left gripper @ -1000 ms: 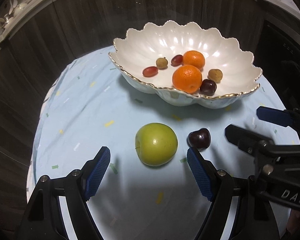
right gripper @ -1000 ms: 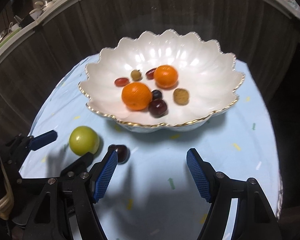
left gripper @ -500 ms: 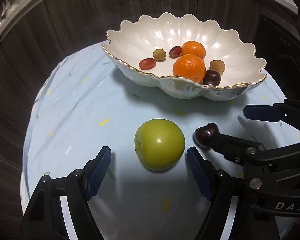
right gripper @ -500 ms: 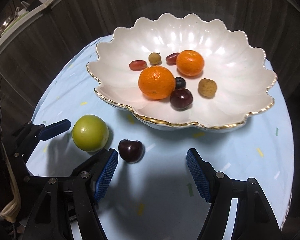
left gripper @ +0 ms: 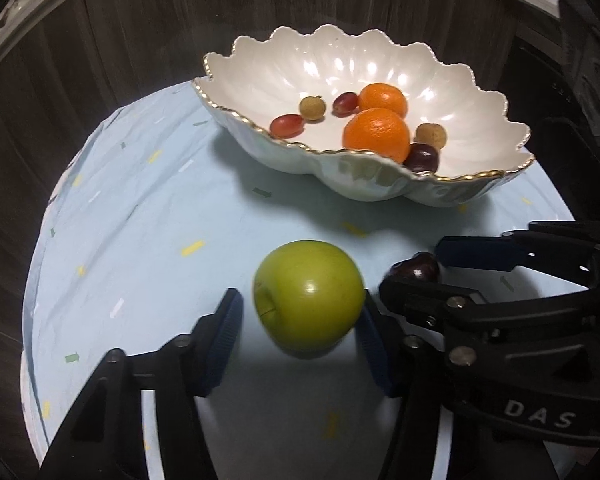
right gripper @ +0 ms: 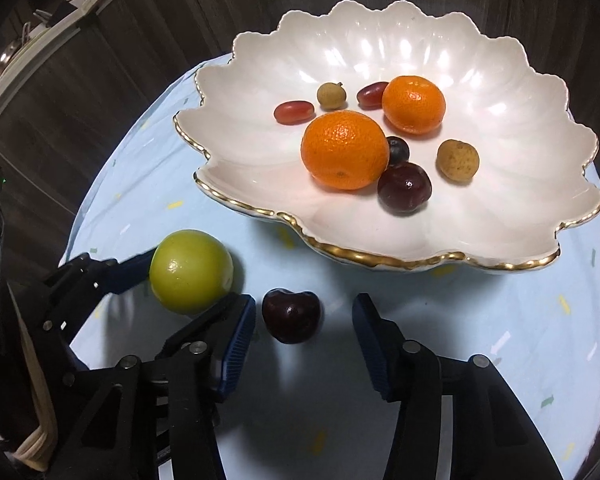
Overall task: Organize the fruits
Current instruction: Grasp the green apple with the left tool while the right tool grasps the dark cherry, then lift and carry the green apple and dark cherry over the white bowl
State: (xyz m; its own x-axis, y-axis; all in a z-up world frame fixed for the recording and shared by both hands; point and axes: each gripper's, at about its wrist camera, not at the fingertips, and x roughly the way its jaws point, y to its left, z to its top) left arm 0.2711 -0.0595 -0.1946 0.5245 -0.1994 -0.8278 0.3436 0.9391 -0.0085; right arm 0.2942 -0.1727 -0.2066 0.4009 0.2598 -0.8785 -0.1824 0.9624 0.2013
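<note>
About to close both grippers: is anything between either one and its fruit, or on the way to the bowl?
Nothing visible. The green apple sits between the left gripper pads, the dark cherry between the right gripper pads. Only bare cloth lies before the bowl.

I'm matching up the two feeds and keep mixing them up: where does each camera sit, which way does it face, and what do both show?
Left wrist: rides the left gripper, looking forward and down over the green apple between its open fingers toward the white bowl; the right gripper enters from the right.
Right wrist: rides the right gripper, looking down at the dark cherry between its open fingers; the left gripper shows at left around the apple.
Shared: apple, cherry, bowl with oranges, blue tablecloth.
</note>
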